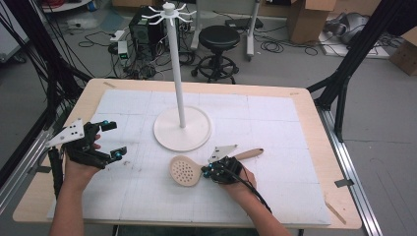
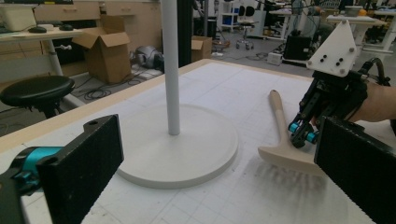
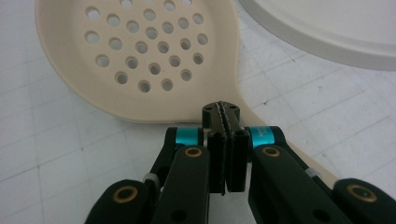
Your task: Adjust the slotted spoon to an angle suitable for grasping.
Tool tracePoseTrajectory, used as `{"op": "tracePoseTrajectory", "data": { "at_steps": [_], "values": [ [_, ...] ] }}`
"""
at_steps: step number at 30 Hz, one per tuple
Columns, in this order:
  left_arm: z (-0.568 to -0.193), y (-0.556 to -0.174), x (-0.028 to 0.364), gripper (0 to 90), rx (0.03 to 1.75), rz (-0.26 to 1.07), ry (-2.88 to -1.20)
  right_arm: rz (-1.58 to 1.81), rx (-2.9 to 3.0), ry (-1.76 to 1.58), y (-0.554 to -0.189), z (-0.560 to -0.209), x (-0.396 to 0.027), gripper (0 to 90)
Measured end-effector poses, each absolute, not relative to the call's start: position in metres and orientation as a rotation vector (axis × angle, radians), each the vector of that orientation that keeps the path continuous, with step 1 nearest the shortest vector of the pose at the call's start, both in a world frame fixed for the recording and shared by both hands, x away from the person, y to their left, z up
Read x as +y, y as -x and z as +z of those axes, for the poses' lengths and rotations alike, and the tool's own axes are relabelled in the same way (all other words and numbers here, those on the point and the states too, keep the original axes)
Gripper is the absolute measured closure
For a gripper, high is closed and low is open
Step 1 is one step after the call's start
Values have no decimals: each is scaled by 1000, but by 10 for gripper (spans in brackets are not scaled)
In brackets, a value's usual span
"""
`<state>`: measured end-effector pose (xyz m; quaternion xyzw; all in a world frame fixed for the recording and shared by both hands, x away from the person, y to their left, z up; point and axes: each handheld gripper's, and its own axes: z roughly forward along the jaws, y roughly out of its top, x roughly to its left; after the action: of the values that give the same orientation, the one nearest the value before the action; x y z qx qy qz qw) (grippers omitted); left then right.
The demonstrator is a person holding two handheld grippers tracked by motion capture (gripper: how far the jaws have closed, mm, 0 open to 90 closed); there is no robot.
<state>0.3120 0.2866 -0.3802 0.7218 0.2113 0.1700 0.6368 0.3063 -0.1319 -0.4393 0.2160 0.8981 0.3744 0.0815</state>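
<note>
1. My right gripper [image 3: 226,108] has its jaws pressed fully together with nothing between them, the tips poised over the neck of the slotted spoon [image 1: 186,170] where bowl meets handle. The spoon lies flat on the tabletop [image 1: 275,142], just beside the stand's base [image 1: 182,129].
2. My left gripper [image 1: 114,140] rests at the tabletop's left side, jaws wide apart and empty.
3. Risk, as I judge it: closed tips can only push. The smooth, hard plastic spoon may skid or spin across the gridded white mat, perhaps into the base.
4. The neck is thin and low; opening late could mean scraping the mat or pinching only its edge.
5. The round perforated bowl outweighs the tapering, wood-coloured handle [image 1: 248,153], so a neck grip may tip.
</note>
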Motion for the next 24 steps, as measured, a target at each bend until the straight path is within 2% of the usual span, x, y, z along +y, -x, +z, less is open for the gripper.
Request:
{"op": "tracePoseTrajectory", "data": {
  "at_steps": [4, 11, 16, 24],
  "values": [
    [-380, -312, 287, 19, 486, 390, -1648, 1178, 2634, -648, -308, -428, -143, 900],
    [-381, -312, 286, 19, 485, 388, -1651, 1215, 2434, -861, -328, -407, -209, 900],
    [-381, -313, 285, 19, 482, 386, -1654, 1187, 2354, -969, -338, -404, -245, 900],
    [-382, -313, 285, 19, 483, 384, -1662, 1139, 2313, -1047, -343, -411, -270, 900]
  ]
}}
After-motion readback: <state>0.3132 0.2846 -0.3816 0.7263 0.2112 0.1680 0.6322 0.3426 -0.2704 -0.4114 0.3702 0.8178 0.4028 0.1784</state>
